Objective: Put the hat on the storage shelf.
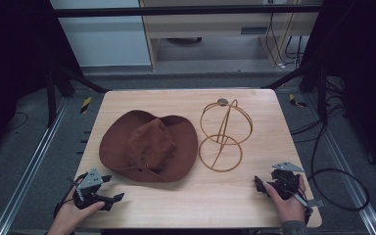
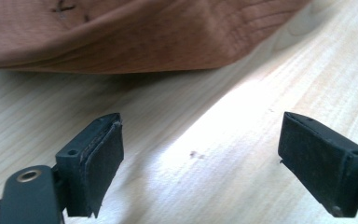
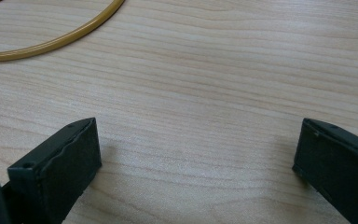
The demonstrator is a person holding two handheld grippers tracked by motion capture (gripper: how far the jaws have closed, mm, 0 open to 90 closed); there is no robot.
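Lying at the bench's (image 1: 254, 205) centre, the soft brown felt wide-brimmed hat (image 1: 149, 145) looks light and floppy, best pinched at its seven-o'clock brim by the left claw (image 1: 113, 193), jaws apart and empty like the right claw's (image 1: 260, 184).

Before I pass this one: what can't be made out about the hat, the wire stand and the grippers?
- Hat: left gripper view shows just its brim edge, cut by the frame top.
- Wire stand: right gripper view cuts off all but an arc of its base ring.
- Small dark item behind the stand: too small to identify.
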